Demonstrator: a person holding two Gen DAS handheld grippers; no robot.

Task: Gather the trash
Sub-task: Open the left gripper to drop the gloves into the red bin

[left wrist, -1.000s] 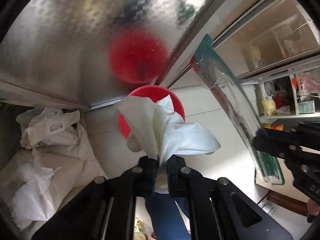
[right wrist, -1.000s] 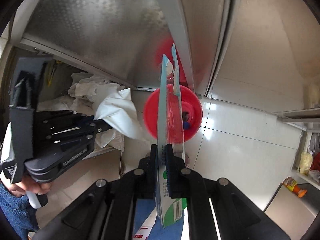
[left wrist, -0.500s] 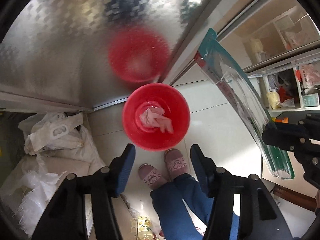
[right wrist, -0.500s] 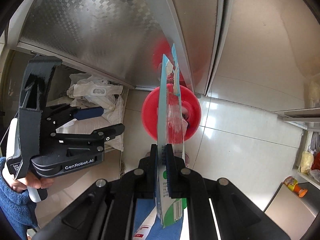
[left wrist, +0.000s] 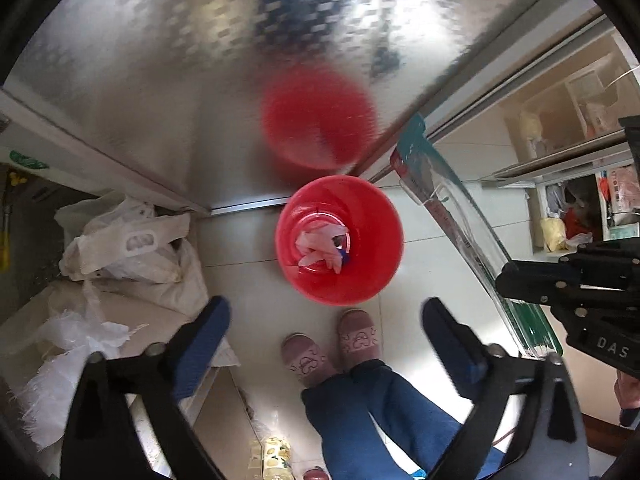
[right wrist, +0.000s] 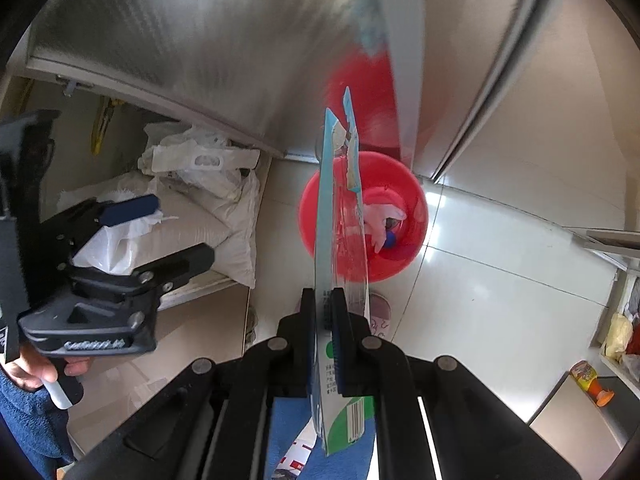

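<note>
The left tool (left wrist: 324, 316) gapes wide above the red bin (left wrist: 339, 240) holding tissue (left wrist: 320, 242); the right tool (right wrist: 325, 304) grips plastic packaging (right wrist: 340, 216). White bags (left wrist: 124, 240) lie left; bin contents are partly indistinct.

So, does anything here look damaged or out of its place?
The plastic package clamped in the right gripper is torn at its top edge. The tissue lies inside the red bin; the left gripper is open. Nothing looks spilled.
</note>
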